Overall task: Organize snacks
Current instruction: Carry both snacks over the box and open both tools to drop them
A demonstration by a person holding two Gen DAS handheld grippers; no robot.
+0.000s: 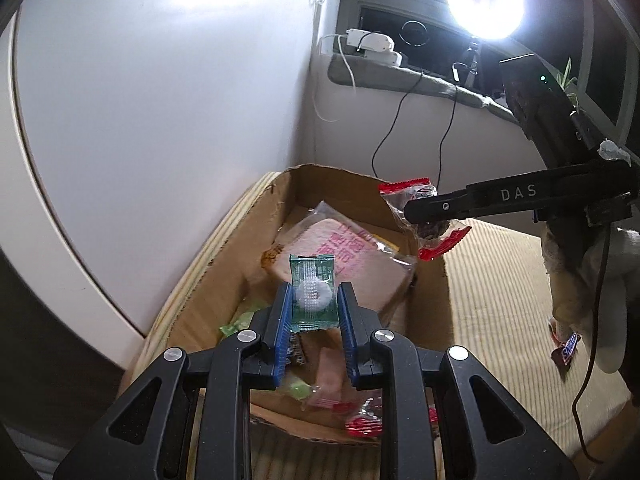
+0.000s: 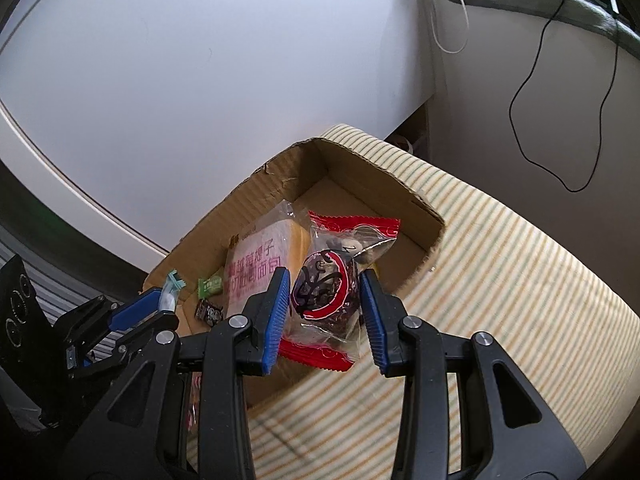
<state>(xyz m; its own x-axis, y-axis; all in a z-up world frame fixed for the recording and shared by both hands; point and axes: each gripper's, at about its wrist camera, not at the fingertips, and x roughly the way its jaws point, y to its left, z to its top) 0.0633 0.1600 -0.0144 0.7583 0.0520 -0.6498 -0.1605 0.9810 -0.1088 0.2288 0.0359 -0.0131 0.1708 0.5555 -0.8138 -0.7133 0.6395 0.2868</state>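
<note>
Both grippers hovering over the cardboard box [image 2: 416,196], left gripper [image 1: 314,300] clamping a green mint packet [image 1: 312,290], right gripper [image 2: 325,300] clamping a red-edged snack pack [image 2: 332,284]; next: release inside.

Brown cardboard box [image 2: 400,196]. Cream-striped surface [image 2: 520,280]. Green packet [image 1: 312,292], white ring inside. Red-edged clear packet [image 2: 332,292], dark contents. Pink-lettered bread pack [image 1: 344,256]. Claw pads [image 2: 276,312] blue.

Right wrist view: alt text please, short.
The right claw grips a clear, red-edged snack packet above an open cardboard box holding wrapped bread and small candies. The left claw enters at left, holding a small green-edged packet.
</note>
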